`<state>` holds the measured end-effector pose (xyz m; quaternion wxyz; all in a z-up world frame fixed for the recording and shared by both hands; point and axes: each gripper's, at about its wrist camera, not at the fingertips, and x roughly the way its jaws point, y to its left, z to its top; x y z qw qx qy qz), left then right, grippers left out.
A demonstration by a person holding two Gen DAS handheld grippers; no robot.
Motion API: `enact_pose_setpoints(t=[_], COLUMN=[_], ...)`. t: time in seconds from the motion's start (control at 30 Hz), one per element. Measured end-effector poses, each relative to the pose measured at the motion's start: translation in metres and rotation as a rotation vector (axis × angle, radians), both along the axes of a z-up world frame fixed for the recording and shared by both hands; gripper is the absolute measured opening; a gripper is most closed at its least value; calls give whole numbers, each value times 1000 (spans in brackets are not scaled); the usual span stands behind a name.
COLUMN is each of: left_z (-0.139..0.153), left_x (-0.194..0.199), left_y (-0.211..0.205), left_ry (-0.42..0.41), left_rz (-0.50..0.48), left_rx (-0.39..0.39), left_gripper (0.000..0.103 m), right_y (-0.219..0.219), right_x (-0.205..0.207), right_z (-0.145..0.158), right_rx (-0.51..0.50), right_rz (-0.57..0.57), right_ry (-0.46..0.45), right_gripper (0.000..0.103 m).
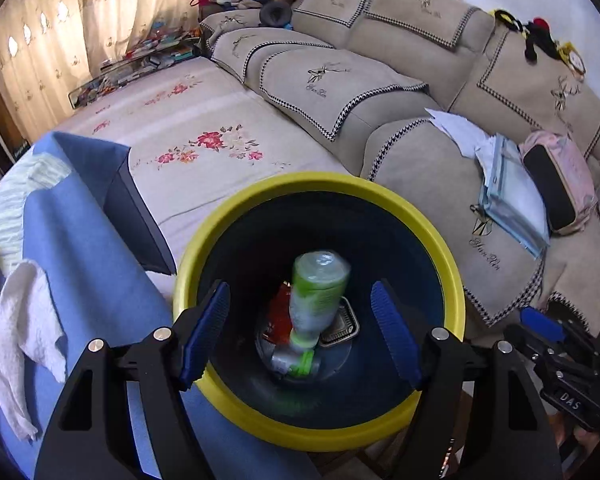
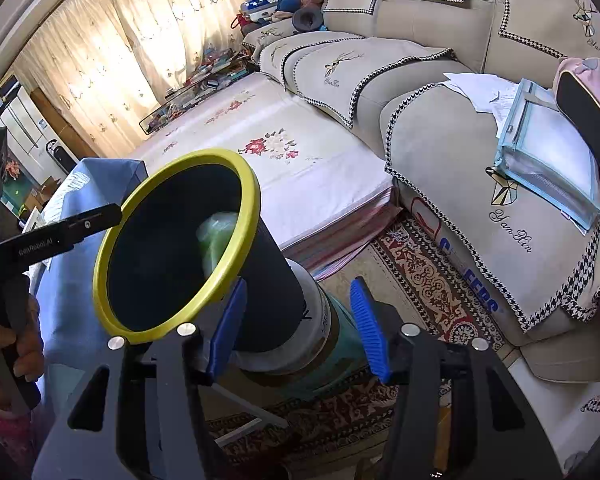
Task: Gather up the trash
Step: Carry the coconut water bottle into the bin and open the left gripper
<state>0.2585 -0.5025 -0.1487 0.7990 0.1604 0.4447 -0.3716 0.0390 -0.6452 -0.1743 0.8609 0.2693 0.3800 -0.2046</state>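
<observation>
Blurred clear plastic bottle (image 1: 318,296) with green label, neck down inside round dark bin (image 1: 320,196) with smooth yellow rim, above red wrapper and foil tray, partly hidden. Left gripper (image 1: 300,332) spread wide over bin mouth, holding nothing. Right gripper (image 2: 298,328) likewise spread, empty, beside bin's wall. Crumpled white towel (image 1: 18,336) on blue cloth.

A dark bin with a yellow rim (image 1: 440,236) sits directly ahead of and below the left gripper (image 1: 300,340), mouth open. Inside it a clear plastic bottle with a green label (image 1: 318,288) points cap-down, blurred, above a red wrapper (image 1: 278,312) and a small dark tray (image 1: 342,326) at the bottom.
</observation>
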Motion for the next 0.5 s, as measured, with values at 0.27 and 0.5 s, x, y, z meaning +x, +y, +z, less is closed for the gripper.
enact_pose_setpoints(t=[0.27, 0.5], left_z=[22, 49], left_x=[1, 1], left_y=[47, 94], left_ry=[-70, -82], left_rz=[22, 45], left_rx=[-80, -150], left_gripper=[79, 79], right_y=[24, 55], right_x=[10, 21], right_z=[15, 35], right_rx=[-34, -91], right_rz=[45, 87], right_ry=[1, 9], right_gripper=[52, 52])
